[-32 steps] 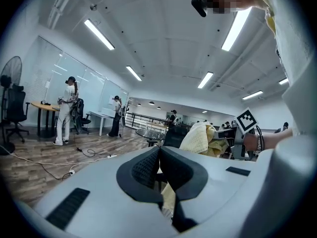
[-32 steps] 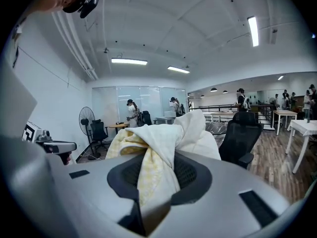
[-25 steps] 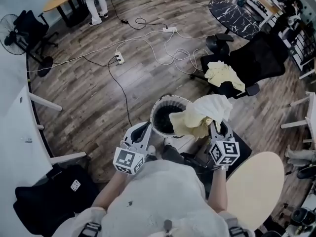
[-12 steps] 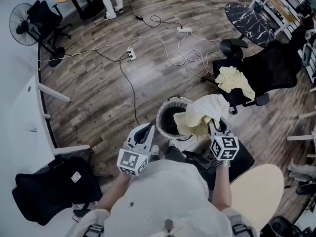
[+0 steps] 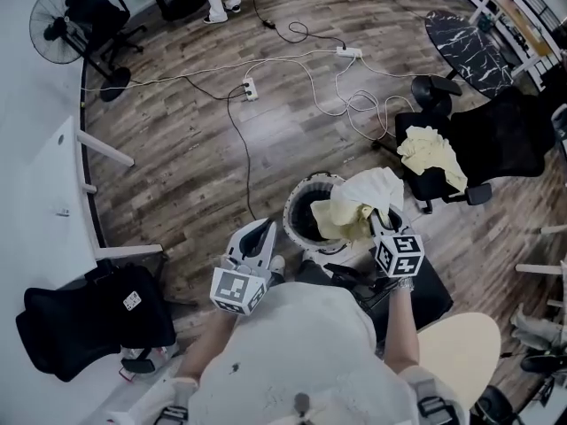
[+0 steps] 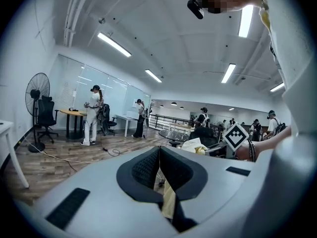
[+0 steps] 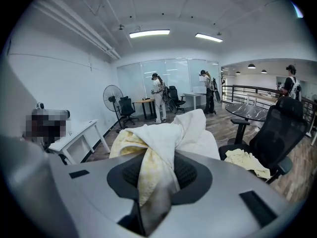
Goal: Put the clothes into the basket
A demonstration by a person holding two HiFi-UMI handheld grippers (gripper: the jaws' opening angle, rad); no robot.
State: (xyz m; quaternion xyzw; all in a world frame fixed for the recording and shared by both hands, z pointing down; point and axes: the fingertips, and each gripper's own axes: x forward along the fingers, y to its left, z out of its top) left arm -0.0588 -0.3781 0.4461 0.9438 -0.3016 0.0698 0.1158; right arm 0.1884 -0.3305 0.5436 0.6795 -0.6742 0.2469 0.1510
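1. One pale yellow-and-white cloth (image 5: 359, 204) was bunched in the right gripper (image 5: 378, 220). Its jaws were clenched on a fold of the fabric, and the rest billowed up past the jaw tips.
2. That bundle hung over the right side of the round basket (image 5: 292, 204) and overlapped its rim in the head view. Whether it touched the rim could not be told. The basket's inside looked dark.
3. A second cloth (image 5: 431, 151), also pale yellow, lay crumpled on the seat of a black office chair (image 5: 500, 140), beyond the basket and to its right.
4. The left gripper (image 5: 262, 230) sat just left of the basket with its jaws pressed together at the tips, gripping nothing. A sliver of yellow showed only through the gap behind its pads.
5. White cables (image 5: 301, 87) trailed across the wooden floor (image 5: 177, 149) farther out. A standing fan (image 5: 60, 11) stood at the upper left, and a round pale tabletop (image 5: 461, 352) lay at the lower right.
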